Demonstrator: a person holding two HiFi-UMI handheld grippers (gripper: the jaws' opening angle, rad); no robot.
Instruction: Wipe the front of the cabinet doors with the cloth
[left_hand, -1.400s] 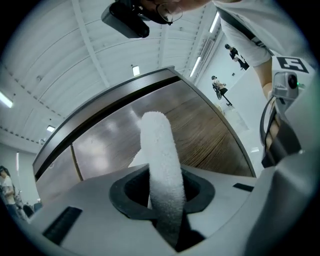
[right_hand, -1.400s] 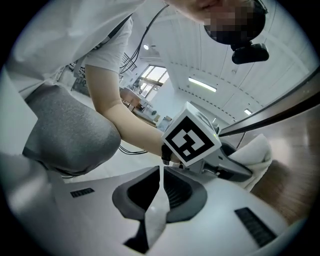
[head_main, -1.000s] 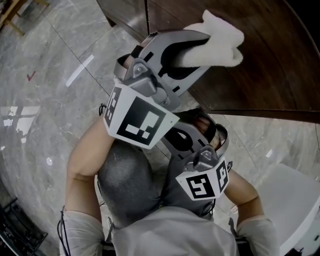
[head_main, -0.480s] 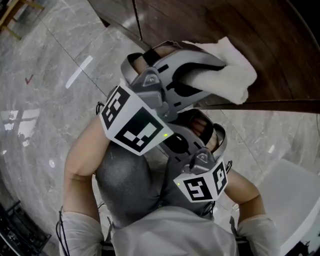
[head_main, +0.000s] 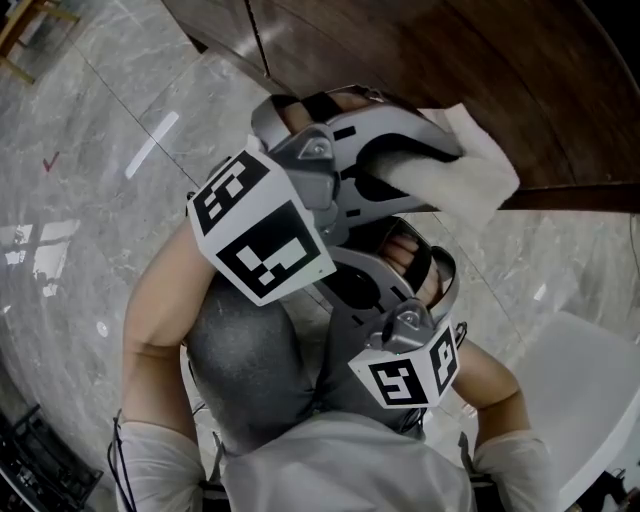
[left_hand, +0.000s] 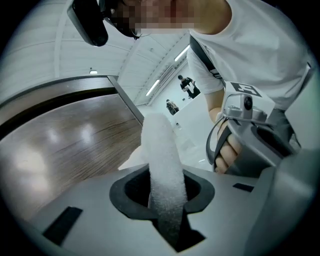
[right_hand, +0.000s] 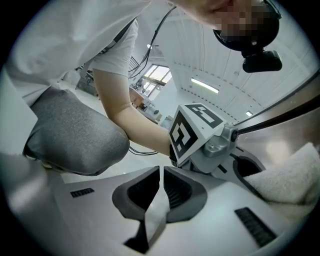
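Against the cabinet door (head_main: 420, 50), near its bottom edge, my left tool (left_hand: 162, 196) grips the cloth (head_main: 478, 182). My right tool (right_hand: 161, 186) is clenched, empty. I judge wiping under way; wiped share unclear.

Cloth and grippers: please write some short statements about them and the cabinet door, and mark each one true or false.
1. The left gripper grips the white cloth. True.
2. The right gripper grips the cloth too. False: its jaws are together with nothing between them.
3. The left gripper is nearer to the cabinet door than the right gripper is. True.
4. The cabinet door is painted white. False: it is dark brown wood.
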